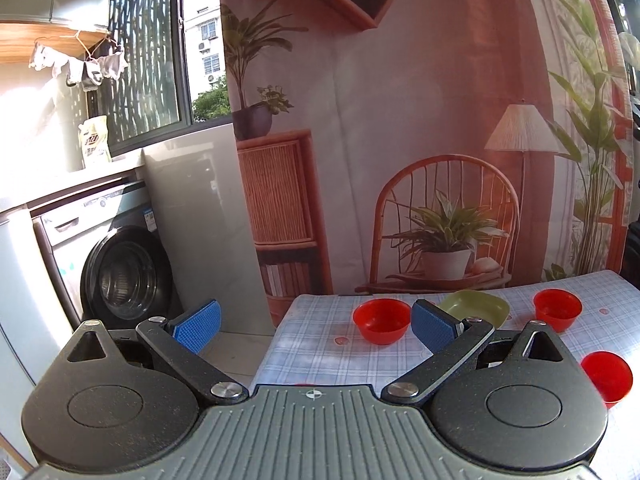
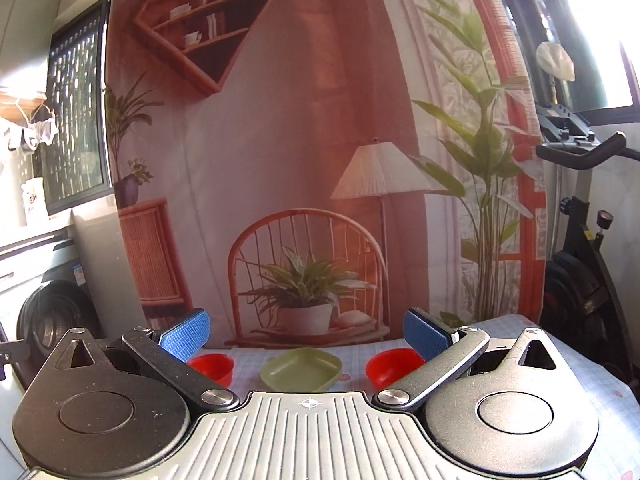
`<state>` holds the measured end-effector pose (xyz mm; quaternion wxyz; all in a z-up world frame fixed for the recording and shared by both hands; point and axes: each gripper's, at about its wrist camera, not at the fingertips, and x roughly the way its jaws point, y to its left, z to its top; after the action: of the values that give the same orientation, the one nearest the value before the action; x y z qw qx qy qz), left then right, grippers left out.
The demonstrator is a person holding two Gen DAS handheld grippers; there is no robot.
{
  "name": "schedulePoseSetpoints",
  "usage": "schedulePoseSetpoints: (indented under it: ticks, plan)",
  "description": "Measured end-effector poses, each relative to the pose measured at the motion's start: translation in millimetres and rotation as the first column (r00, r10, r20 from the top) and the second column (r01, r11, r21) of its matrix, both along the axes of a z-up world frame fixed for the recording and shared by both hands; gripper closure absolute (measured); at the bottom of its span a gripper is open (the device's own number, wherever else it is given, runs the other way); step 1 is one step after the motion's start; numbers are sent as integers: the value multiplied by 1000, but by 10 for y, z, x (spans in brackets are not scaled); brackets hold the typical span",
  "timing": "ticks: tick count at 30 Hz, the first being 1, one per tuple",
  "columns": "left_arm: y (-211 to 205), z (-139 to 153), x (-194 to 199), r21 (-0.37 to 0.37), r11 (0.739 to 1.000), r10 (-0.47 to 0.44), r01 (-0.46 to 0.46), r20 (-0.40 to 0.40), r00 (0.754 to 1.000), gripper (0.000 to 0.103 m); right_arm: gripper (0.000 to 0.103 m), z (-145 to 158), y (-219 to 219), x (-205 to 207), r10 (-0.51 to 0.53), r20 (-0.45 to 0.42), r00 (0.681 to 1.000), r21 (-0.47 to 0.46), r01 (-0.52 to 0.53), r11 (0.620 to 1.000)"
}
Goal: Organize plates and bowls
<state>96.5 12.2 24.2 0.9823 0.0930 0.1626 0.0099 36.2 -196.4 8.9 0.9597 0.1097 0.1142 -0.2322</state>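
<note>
A table with a blue checked cloth [image 1: 320, 344] carries three red bowls and a green square plate. In the left wrist view one red bowl [image 1: 382, 320] sits just left of the green plate [image 1: 476, 306], another red bowl [image 1: 557, 309] stands to its right, and a third [image 1: 608, 376] lies nearer at the right edge. My left gripper [image 1: 316, 326] is open above the table's left end, nothing between its blue pads. In the right wrist view the green plate [image 2: 301, 369] lies between two red bowls [image 2: 212, 366] [image 2: 392, 365]. My right gripper [image 2: 306, 334] is open and holds nothing.
A printed backdrop [image 1: 400, 120] of a chair, lamp and plants hangs behind the table. A washing machine [image 1: 116, 272] and a white panel [image 1: 200, 240] stand to the left. An exercise bike [image 2: 584, 248] stands at the right beyond the table edge.
</note>
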Motion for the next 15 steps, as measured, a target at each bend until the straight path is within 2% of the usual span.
schedulePoseSetpoints:
  ticks: [2, 4, 6, 10, 13, 15]
  plan:
    - [11, 25, 149, -3, 1000, 6, -6, 6, 1000, 1, 0, -37, -104, 142, -15, 58, 998, 11, 14, 1000]
    - [14, 29, 272, -4, 1000, 9, -9, 8, 1000, 1, 0, -82, -186, 312, -32, 58, 998, 1, 32, 999]
    - [40, 27, 397, -5, 1000, 14, -14, 1, 1000, 1, 0, -130, -248, 477, -31, 29, 999, 1, 31, 1000]
    - [162, 18, 692, -15, 1000, 23, -24, -31, 999, 2, 0, -285, -305, 863, 43, -39, 998, 51, -41, 998]
    - [313, -42, 854, -51, 998, 33, -36, -56, 998, 3, 0, -433, -162, 1191, 43, -135, 990, 8, -42, 999]
    - [419, -106, 925, -59, 996, 59, -63, -67, 996, 7, 0, -524, -92, 1380, 90, -173, 981, 6, -90, 996]
